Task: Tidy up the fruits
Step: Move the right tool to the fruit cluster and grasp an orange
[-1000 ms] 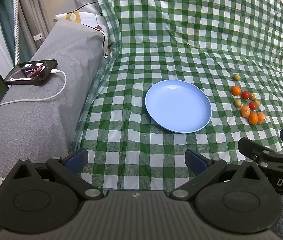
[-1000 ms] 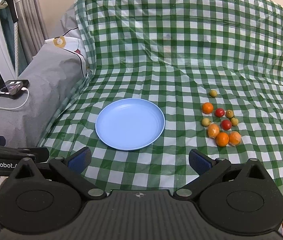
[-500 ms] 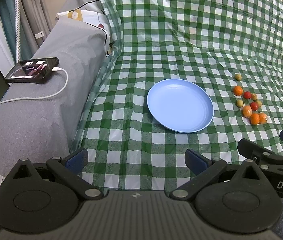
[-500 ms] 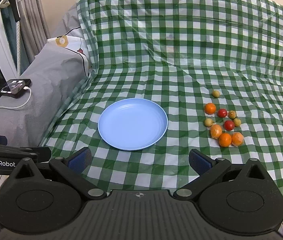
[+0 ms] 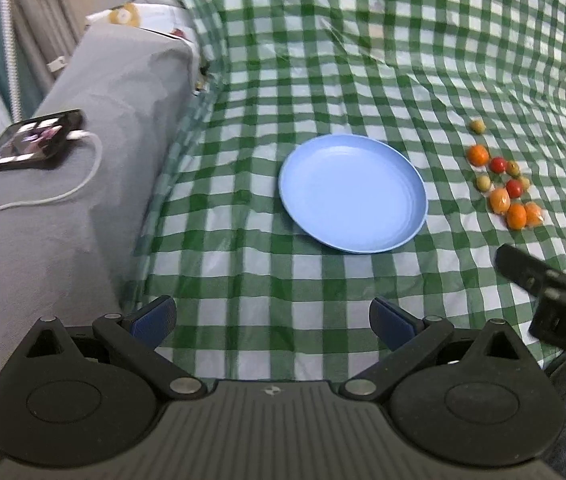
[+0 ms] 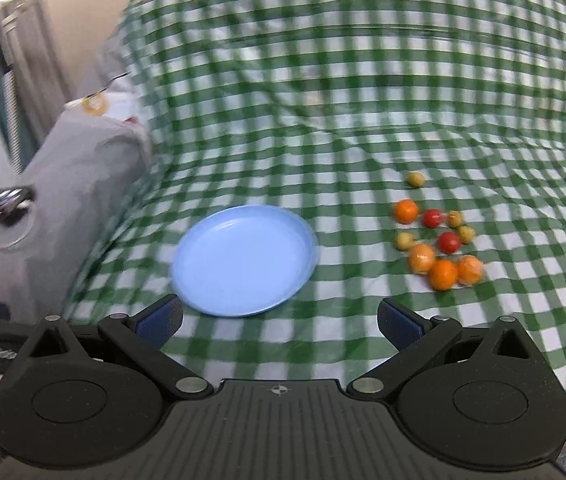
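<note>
An empty light blue plate [image 5: 353, 194] [image 6: 245, 260] lies on a green and white checked cloth. To its right sits a cluster of small fruits [image 5: 503, 184] [image 6: 437, 240]: several orange ones, two red ones, several yellowish ones. One yellowish fruit [image 6: 416, 179] lies apart, farther back. My left gripper [image 5: 271, 320] is open and empty, near the cloth's front edge, short of the plate. My right gripper [image 6: 281, 320] is open and empty, in front of the plate and fruits. It also shows at the right edge of the left wrist view [image 5: 555, 280].
A grey covered ledge [image 5: 83, 152] runs along the left, with a phone [image 5: 37, 138] on a white charging cable [image 5: 63, 196]. The cloth rises in folds at the back. Curtains hang at the far left.
The right wrist view has swung to the right and moved closer, so the fruits sit nearer its middle; it is blurred by motion. The left gripper has shifted slightly. Both jaws stay open.
</note>
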`<state>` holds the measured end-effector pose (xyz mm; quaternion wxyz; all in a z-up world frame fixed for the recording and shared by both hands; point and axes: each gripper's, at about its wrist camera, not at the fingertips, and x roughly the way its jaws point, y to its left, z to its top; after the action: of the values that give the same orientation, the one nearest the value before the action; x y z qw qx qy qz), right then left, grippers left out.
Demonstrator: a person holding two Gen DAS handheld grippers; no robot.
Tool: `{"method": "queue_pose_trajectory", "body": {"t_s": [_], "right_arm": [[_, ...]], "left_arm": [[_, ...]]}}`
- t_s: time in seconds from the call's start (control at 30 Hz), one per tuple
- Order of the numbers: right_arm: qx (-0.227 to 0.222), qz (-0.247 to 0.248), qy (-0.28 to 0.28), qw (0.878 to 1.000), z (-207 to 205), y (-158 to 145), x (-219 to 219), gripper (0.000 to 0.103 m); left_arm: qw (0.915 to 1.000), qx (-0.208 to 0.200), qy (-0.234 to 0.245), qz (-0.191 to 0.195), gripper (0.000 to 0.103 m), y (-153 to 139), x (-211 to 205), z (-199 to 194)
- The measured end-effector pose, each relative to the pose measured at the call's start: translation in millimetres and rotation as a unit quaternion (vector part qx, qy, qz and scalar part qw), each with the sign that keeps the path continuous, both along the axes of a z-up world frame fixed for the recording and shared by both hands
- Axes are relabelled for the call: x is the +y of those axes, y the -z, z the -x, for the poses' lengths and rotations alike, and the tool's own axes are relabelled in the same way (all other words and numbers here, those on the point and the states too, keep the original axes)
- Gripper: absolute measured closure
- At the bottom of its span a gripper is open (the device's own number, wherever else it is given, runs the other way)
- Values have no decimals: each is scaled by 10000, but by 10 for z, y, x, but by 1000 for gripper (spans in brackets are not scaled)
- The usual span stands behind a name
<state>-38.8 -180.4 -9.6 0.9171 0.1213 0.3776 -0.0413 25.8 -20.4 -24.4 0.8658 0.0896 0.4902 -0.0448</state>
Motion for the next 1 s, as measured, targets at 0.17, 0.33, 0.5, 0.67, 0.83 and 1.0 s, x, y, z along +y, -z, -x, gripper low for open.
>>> {"method": "queue_pose_trajectory", "body": {"t_s": [0.17,0.33,0.5,0.67,0.83,1.0], "right_arm": [[173,203,726,9970,-13,343,-470,0],[316,384,1345,9897,-116,748,-1042,0],[488,816,1884,9775,-338,1166,-1552,1],[613,973,1732,9781,-624,1587,-1884,1],[443,1082,1278,9849,-757,1797,-1900,17],[188,910,1020,9904,-776,1871,-1980,28]], "left_arm": [[9995,96,290,87,0,105,-331,-227],[9969,196,722,222,0,252,-836,-518],[9911,536,1190,253,0,554,-1395,-845],[9856,955,1338,402,1,911,-1943,-1196],[9824,1152,1391,483,1,1186,-2380,-1469],[9796,1332,1319,730,4,1308,-2638,-1639]]}}
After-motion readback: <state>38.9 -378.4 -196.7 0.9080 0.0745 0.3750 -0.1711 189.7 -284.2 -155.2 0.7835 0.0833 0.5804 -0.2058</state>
